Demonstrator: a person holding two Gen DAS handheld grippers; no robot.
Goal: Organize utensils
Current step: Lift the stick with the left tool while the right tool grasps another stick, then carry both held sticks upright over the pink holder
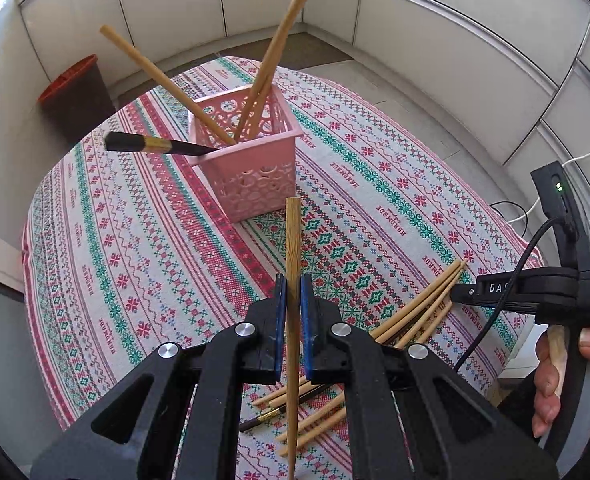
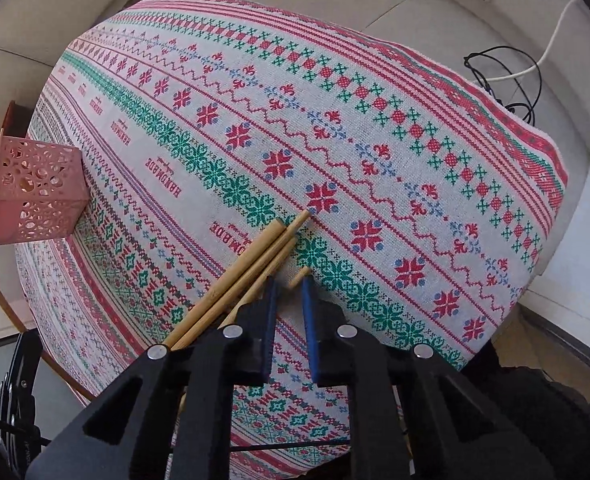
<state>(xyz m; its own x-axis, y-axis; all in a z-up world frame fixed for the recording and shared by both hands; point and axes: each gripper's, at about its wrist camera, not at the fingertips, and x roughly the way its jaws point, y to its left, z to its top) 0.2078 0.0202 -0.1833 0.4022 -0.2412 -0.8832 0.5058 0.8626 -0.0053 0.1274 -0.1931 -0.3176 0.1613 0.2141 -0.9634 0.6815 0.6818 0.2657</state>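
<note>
1. The pink basket (image 1: pixel 251 152) stands on the patterned tablecloth (image 1: pixel 135 264) and serves as the landmark here.
2. Four chopsticks stand in the basket: three light wooden ones (image 1: pixel 163 80) leaning out over its rim, and one black chopstick with a gold band (image 1: pixel 151 145) lying over its near-left corner.
3. The left gripper (image 1: pixel 293 308) sits on the near side of the basket, its blue pads pressed narrow onto one wooden chopstick (image 1: pixel 293 264). That chopstick runs between the pads, with its blunt end toward the basket.
4. A loose pile of chopsticks (image 1: pixel 423 304) lies on the cloth, nearer than the basket and to its right. The pile partly hides under the gripper, so an exact count cannot be given; at least eight light ones and one dark one with a gold band (image 1: pixel 263 419) show.
5. The right gripper (image 2: pixel 289 286) is down at this pile, well apart from the basket, with only a narrow gap between its jaws. One chopstick end (image 2: pixel 299 274) lies between them; whether the pads press on it cannot be told.
6. A person's hand (image 1: pixel 563 376) holds the right gripper's handle.
</note>
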